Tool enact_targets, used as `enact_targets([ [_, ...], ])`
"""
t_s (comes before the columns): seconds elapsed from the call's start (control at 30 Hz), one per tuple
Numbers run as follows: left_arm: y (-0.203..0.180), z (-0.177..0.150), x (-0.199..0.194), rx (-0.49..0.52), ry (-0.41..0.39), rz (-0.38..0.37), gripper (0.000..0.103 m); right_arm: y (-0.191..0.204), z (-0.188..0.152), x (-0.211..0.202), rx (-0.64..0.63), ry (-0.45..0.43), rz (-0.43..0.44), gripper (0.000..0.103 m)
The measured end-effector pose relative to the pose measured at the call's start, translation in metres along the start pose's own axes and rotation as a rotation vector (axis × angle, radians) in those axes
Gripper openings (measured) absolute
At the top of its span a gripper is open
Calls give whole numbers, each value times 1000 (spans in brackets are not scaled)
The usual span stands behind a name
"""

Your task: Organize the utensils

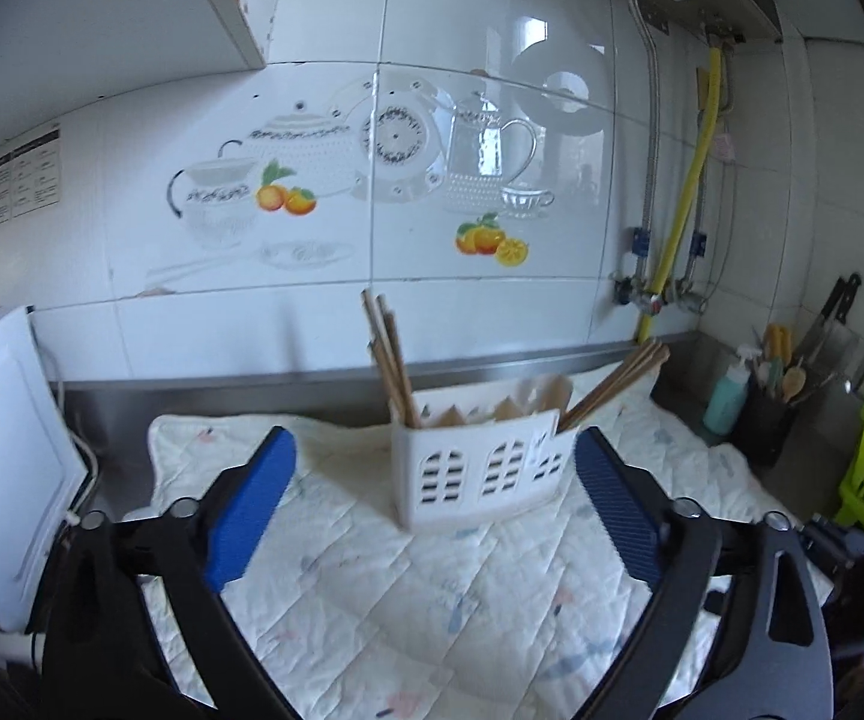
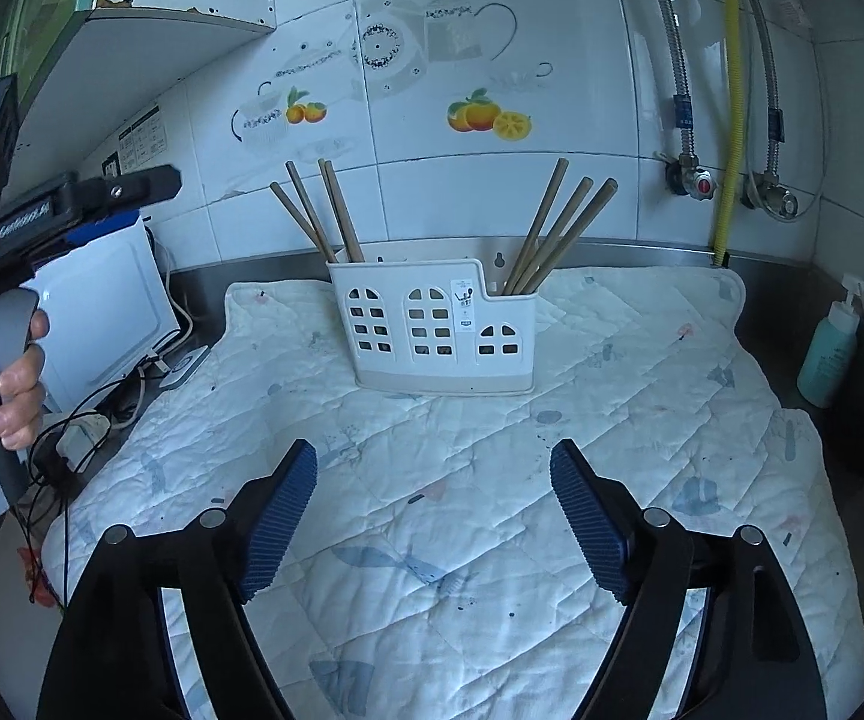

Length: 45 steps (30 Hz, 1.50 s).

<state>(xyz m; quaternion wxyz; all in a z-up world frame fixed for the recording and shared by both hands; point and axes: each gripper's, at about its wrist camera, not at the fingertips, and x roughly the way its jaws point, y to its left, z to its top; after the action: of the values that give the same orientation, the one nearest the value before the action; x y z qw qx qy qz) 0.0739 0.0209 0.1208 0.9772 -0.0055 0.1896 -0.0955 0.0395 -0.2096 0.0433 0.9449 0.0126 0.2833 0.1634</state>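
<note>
White utensil holder (image 2: 441, 330) stands upright on quilted mat (image 2: 492, 510) near worktop's rear edge; chopsticks (image 2: 558, 234) lean in both end compartments. Left gripper (image 1: 435, 516) and right gripper (image 2: 432, 516): both spread wide, empty.

White holder (image 2: 441, 330), tan chopsticks (image 2: 336, 213), blue-padded tools, pastel-printed quilt (image 2: 492, 510).

Right gripper (image 2: 434, 516): black arms, ribbed blue pads (image 2: 279, 519), silver pivot screws. Left gripper (image 1: 435, 504) matches; grey handle, white lettering, bare-skinned hand (image 2: 15, 387).
</note>
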Motion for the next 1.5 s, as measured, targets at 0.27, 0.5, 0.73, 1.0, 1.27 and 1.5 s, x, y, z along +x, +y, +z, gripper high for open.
enact_targets([
  [0.27, -3, -54, -16, 14, 69, 41, 98, 11, -11, -3, -26, -1, -38, 85],
  [0.5, -4, -81, -27, 16, 95, 112, 98, 11, -21, -3, -11, 9, -55, 86],
  [0.73, 7, -96, -31, -42, 136, 122, 98, 8, -25, -7, 5, 6, -69, 87],
  [1.0, 8, -106, -34, -55, 158, 135, 98, 6, -27, -9, 29, 8, -67, 88],
  [1.27, 9, -113, -34, -65, 178, 131, 98, 6, -27, -10, 34, 7, -68, 89],
  [1.5, 10, -120, -32, -74, 200, 127, 98, 8, -27, -9, 28, 9, -69, 89],
])
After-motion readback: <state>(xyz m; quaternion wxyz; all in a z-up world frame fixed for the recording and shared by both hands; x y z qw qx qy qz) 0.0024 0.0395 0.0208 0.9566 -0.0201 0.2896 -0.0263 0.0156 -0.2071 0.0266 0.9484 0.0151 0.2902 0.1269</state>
